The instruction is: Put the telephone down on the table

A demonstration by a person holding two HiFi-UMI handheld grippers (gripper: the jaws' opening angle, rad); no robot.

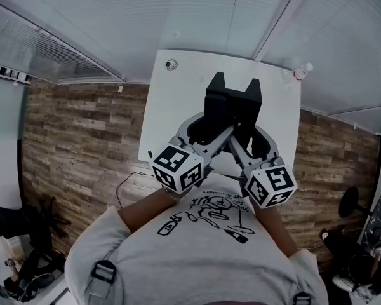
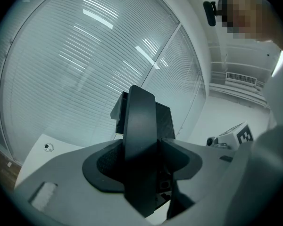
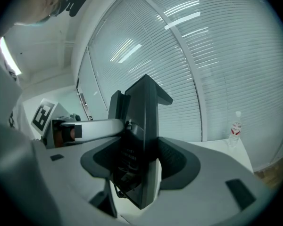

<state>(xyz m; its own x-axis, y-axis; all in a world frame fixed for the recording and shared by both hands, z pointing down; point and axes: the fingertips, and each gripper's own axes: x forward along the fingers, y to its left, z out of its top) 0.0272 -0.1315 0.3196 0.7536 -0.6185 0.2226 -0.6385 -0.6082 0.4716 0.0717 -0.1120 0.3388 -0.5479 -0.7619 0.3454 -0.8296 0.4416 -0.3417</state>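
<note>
Grey shirt [image 1: 197, 253] is seen lowest in the head view, with both marker cubes just above it. Beyond them a black telephone [image 1: 232, 107] is held over the near half of the white table [image 1: 178, 94]; contact with the table cannot be told. The telephone is clamped from both sides: left gripper [image 1: 211, 127] on its left flank, right gripper [image 1: 247, 131] on its right flank, jaws clenched on it in each case. Its long axis runs away from the person toward the table's far edge, with two raised corners at that far end.

In the left gripper view the telephone [image 2: 140, 121] is seen edge-on as an upright slab pinched in the left gripper [image 2: 140, 157], and a small round fitting [image 2: 48, 147] is seen on the table. In the right gripper view the same slab [image 3: 144, 121] is gripped by the right gripper [image 3: 140, 161]; a water bottle [image 3: 235, 131] at the table's far corner is shown upright, only a speck in the head view.
</note>
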